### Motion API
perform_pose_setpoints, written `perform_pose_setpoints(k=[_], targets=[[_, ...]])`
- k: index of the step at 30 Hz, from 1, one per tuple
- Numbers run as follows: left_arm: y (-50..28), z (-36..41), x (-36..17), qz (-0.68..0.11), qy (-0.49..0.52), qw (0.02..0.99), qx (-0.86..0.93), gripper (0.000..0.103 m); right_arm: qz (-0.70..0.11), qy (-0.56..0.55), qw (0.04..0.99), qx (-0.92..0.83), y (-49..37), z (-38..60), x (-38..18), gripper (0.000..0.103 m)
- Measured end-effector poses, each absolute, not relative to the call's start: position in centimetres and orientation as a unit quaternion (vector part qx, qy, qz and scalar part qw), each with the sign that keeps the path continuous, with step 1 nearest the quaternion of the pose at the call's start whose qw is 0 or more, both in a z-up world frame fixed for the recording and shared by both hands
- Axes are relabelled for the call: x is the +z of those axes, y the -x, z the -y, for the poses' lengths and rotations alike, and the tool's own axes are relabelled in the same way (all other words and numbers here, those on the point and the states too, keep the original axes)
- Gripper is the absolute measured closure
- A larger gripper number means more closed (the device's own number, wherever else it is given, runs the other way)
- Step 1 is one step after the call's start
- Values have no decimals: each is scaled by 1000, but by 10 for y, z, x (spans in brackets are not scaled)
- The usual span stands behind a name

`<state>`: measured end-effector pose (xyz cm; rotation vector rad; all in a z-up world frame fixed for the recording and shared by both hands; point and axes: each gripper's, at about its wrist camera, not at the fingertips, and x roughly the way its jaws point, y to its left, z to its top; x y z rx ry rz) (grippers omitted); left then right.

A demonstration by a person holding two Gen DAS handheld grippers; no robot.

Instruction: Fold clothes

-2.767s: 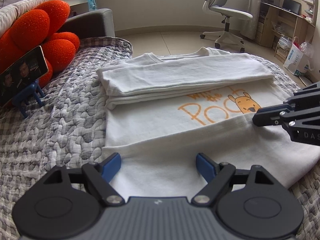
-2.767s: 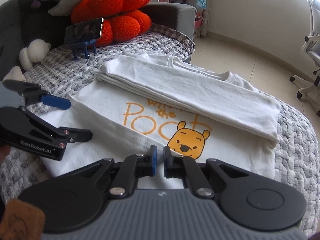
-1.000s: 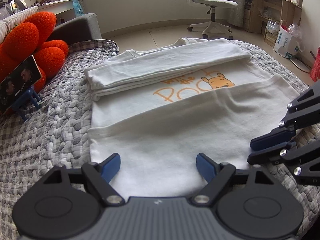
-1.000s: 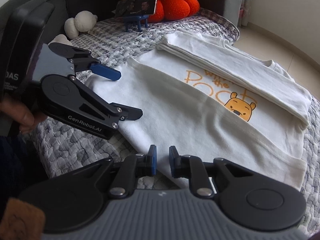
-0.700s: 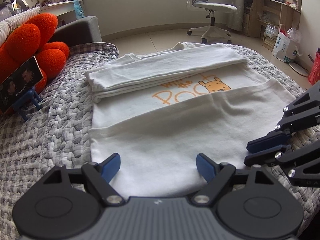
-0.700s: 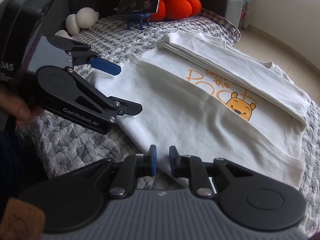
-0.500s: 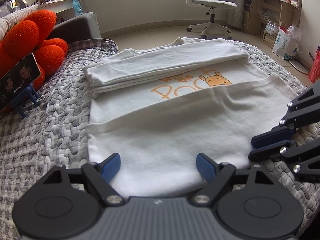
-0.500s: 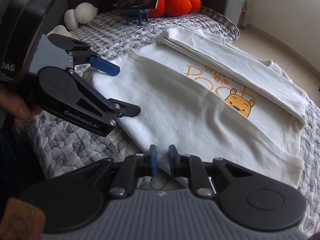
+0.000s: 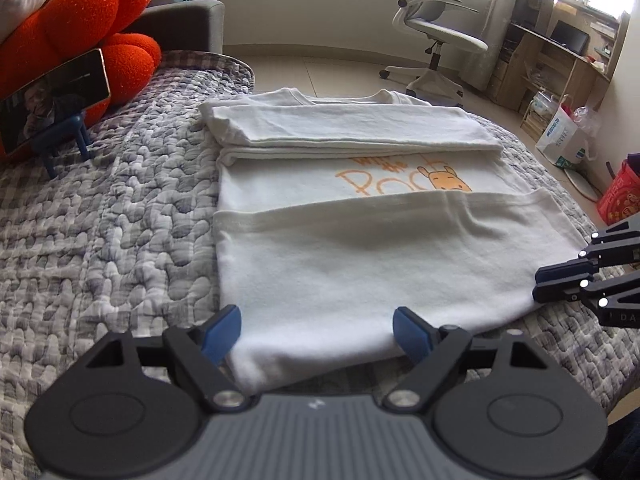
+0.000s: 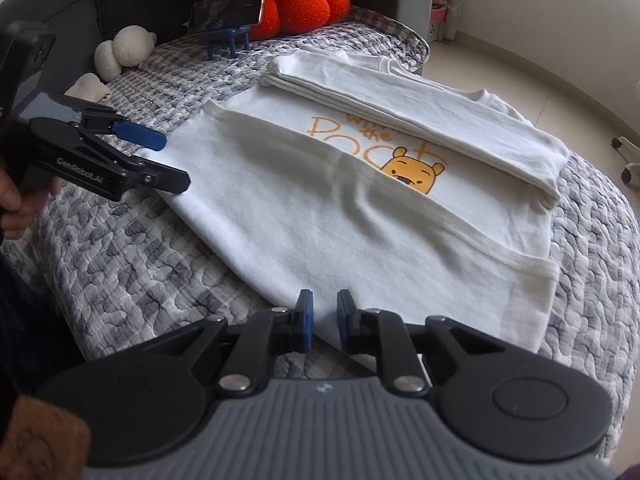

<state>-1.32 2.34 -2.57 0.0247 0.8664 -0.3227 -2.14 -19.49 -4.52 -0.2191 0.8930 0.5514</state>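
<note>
White cotton T-shirt (image 9: 352, 264) lay on the quilted bed (image 9: 120, 240), long axis crosswise, both long sides folded inward. Left gripper (image 9: 318, 328) fingers stood wide, straddling the near fold, gripping nothing. Right gripper (image 10: 323, 316) fingers nearly closed, empty, just short of the same edge. Right view alone showed the person's hand (image 10: 12, 200) on the left gripper.

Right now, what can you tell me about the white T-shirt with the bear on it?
The T-shirt is white, soft-looking knit, lying flat on the grey quilt. Its far side is folded in as a long band, and the near side is folded over too, half hiding an orange bear and orange letters. Neither gripper holds it.
</note>
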Motion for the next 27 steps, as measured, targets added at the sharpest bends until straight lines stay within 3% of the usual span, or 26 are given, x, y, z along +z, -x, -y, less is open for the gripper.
perform_pose_setpoints(k=[24, 27], targets=[[23, -57, -32, -446, 5, 892, -73, 16, -449, 46, 879, 151, 40, 283, -42, 89], [23, -61, -31, -450, 16, 890, -74, 16, -455, 48, 879, 132, 39, 289, -44, 79]])
